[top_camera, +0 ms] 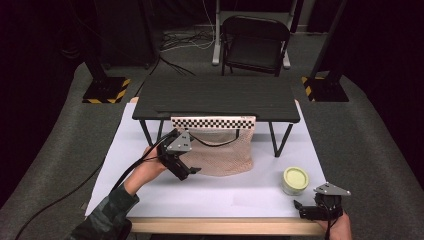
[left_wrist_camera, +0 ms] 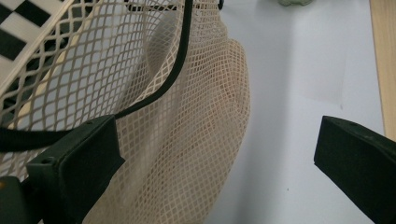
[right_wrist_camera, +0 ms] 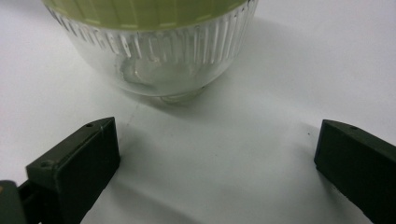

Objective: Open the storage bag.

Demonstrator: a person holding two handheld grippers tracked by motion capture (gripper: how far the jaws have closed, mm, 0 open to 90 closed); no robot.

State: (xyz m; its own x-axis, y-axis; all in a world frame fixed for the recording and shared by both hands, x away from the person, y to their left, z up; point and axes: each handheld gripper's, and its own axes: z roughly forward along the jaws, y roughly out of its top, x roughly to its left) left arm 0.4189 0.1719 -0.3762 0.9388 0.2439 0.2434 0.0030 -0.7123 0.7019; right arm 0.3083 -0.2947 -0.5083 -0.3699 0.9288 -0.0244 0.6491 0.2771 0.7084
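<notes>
Where the left gripper (top_camera: 191, 171) meets the mesh bag (top_camera: 222, 150): jaws spread wide, nothing clamped, one jaw against the netting at the bag's lower left. Left hand (top_camera: 147, 170) angled up and to the right, forearm entering from the bottom edge. Right gripper (top_camera: 304, 208) low at the table's (top_camera: 210, 192) near right corner, jaws likewise released, aimed at the jar (top_camera: 295, 180) just ahead, apart from it.

Left gripper view: net weave close up (left_wrist_camera: 187, 140), black drawstring (left_wrist_camera: 173, 74) curving through the bag's mouth. Right gripper view: ribbed clear wall under a pale green lid (right_wrist_camera: 154, 28).

Bag hung from the black shelf's (top_camera: 215, 97) front edge, below the checkered strip (top_camera: 213, 122), long axis vertical, mouth upward. Jar upright, lid up.
</notes>
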